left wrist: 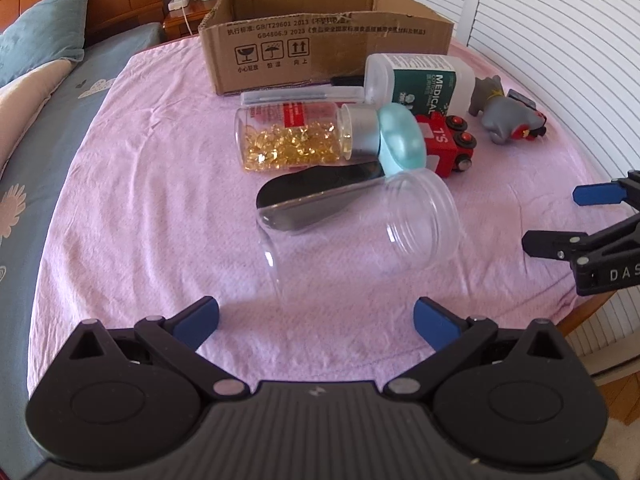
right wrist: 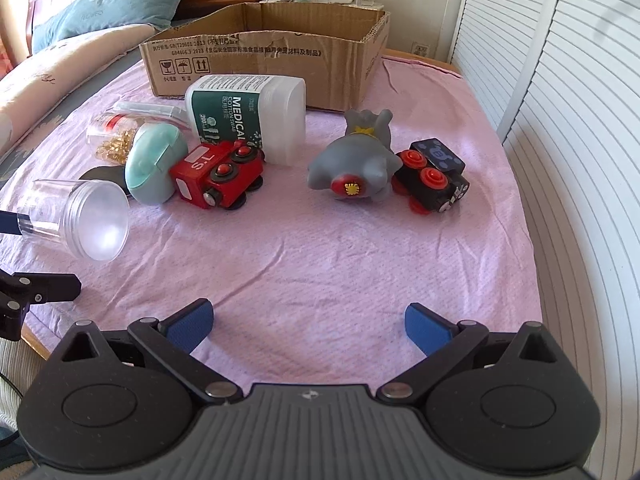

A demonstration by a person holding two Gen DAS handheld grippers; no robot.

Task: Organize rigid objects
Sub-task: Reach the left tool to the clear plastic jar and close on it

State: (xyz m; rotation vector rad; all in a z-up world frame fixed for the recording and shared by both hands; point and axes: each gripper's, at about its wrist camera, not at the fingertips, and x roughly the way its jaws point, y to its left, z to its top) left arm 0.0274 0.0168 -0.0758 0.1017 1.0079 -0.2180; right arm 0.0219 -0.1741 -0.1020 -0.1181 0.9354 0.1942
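Observation:
An open cardboard box [left wrist: 320, 40] [right wrist: 264, 52] stands at the back of the pink cloth. In front of it lie a clear empty jar [left wrist: 360, 232] [right wrist: 76, 220], a capsule bottle [left wrist: 292, 140] [right wrist: 110, 136], a mint case [left wrist: 402, 138] [right wrist: 154, 170], a red toy train [left wrist: 448, 146] [right wrist: 218, 180], a cotton swab tub [left wrist: 416, 80] [right wrist: 248, 114], a grey rubber toy [left wrist: 504, 116] [right wrist: 356, 168] and a black toy car [right wrist: 434, 178]. My left gripper [left wrist: 316, 320] is open, just short of the clear jar. My right gripper [right wrist: 308, 322] is open over bare cloth.
A black shoehorn-like piece [left wrist: 320, 188] lies under the jar and case. A long clear tube [left wrist: 300, 97] lies by the box. The bed with pillows [left wrist: 36, 52] is on the left, white louvred doors [right wrist: 580, 120] on the right. The right gripper shows at the left wrist view's right edge [left wrist: 568, 220].

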